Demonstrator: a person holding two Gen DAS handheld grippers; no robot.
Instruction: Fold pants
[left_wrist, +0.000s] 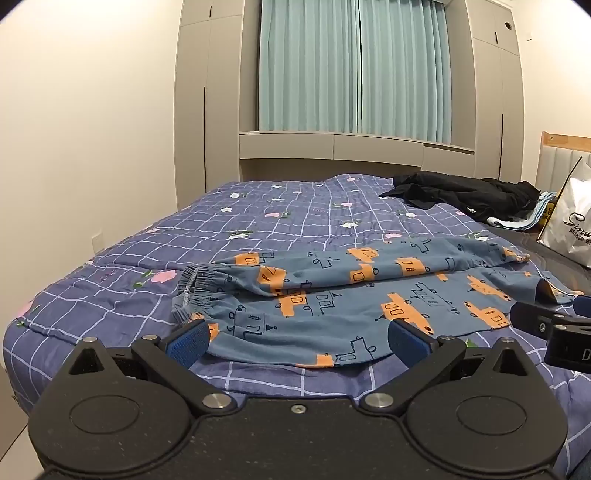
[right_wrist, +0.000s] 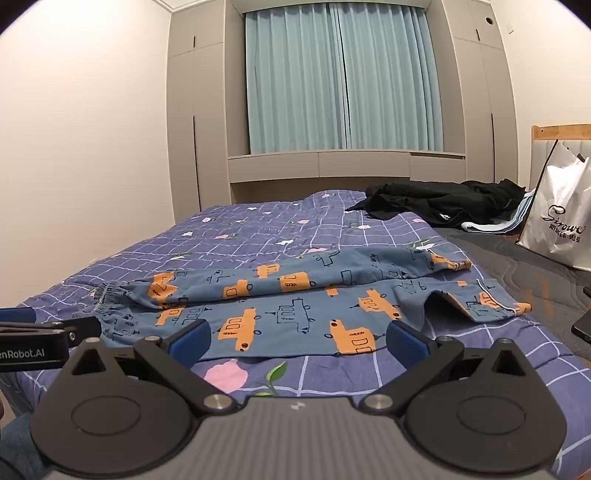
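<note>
Blue cotton pants (left_wrist: 354, 295) printed with orange cars lie flat on a bed, spread crosswise on a purple checked quilt (left_wrist: 258, 221) with pink flowers. The elastic waistband (left_wrist: 195, 291) sits at the left; the two legs run to the right, and the far leg lies partly over the near one. In the right wrist view the cuffs (right_wrist: 491, 299) end near the quilt's right edge.

The left gripper (left_wrist: 299, 341) hangs just before the near edge of the pants at the waist end, its blue-padded jaws spread wide with nothing between them. The right gripper (right_wrist: 299, 338) hangs likewise before the near edge further toward the legs, jaws fully apart and holding nothing. Each gripper shows at the edge of the other's view.

Further back on the bed lies a heap of black clothing (right_wrist: 443, 203), and a white shopping bag (right_wrist: 557, 218) stands beside it at the right. Pale blue curtains (right_wrist: 343, 81) hang closed between grey wardrobes (right_wrist: 199, 110).
</note>
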